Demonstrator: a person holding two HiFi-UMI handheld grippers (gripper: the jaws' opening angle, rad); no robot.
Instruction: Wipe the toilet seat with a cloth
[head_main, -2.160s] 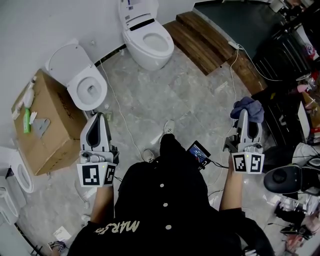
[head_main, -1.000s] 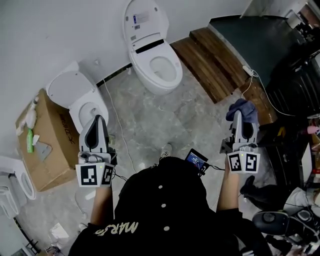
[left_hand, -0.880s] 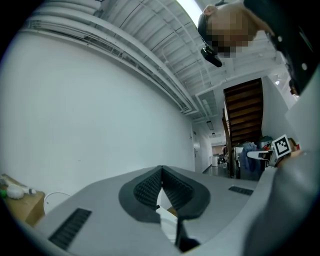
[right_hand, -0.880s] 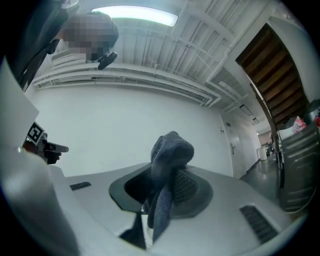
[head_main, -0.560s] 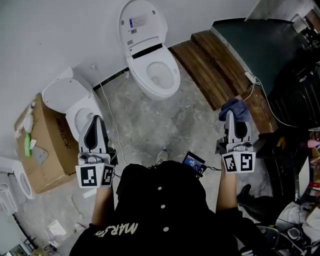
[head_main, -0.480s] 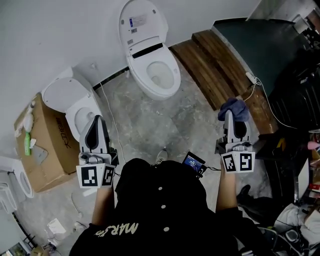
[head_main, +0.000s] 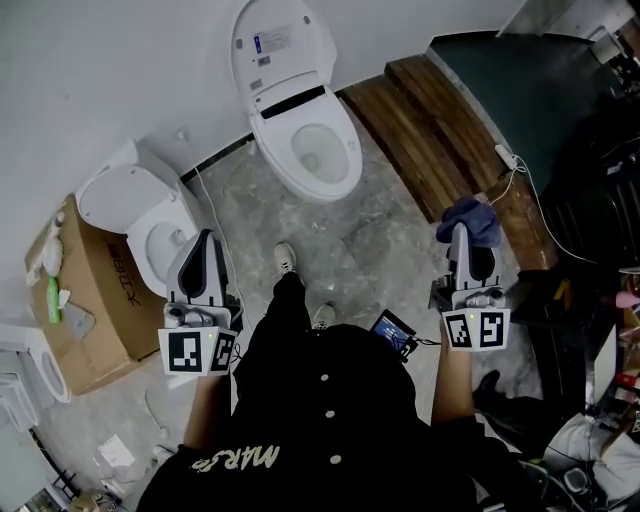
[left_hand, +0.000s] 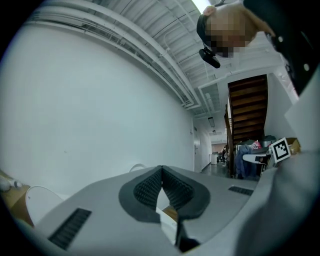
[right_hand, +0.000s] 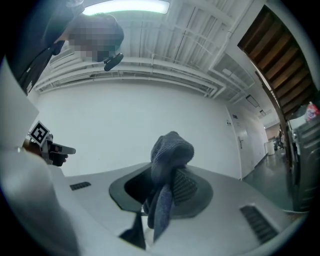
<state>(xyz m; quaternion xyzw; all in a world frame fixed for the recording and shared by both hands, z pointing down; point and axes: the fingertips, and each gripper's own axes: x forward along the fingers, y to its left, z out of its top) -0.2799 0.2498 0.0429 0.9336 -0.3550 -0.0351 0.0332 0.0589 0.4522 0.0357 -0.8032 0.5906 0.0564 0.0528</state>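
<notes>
1. The crumpled blue-grey fabric cloth (head_main: 470, 216) sits bunched at the tip of the right gripper (head_main: 464, 240), at about 2 o'clock from the person's body in the head view. The right gripper view shows it pinched between the ribbed pads, with one fold standing above them and a tail hanging below.
2. The oval white plastic toilet seat (head_main: 345, 168) lies down on the large white toilet at 12 o'clock, and its lid (head_main: 268, 38) is raised against the wall. The cloth is well apart from the seat, over the grey stone floor.
3. The left gripper (head_main: 207, 242) is at about 10 o'clock. Its own view shows the jaws pressed together with nothing between them.
4. Compared with half a second ago, a dark trouser leg and a light shoe (head_main: 285, 262) now reach forward toward the toilet, while both grippers sit in much the same places. I judge the person is walking up to the toilet and wiping has not begun.
5. Further out, a smaller white toilet (head_main: 140, 215) stands at 10 o'clock beyond the left gripper. A brown cardboard box (head_main: 85, 300) is at 9 o'clock, and dark wooden planks (head_main: 440, 130) lie at 1 o'clock.
6. The cloth probably has to swing across to 12 o'clock and come down onto the seat rim.
</notes>
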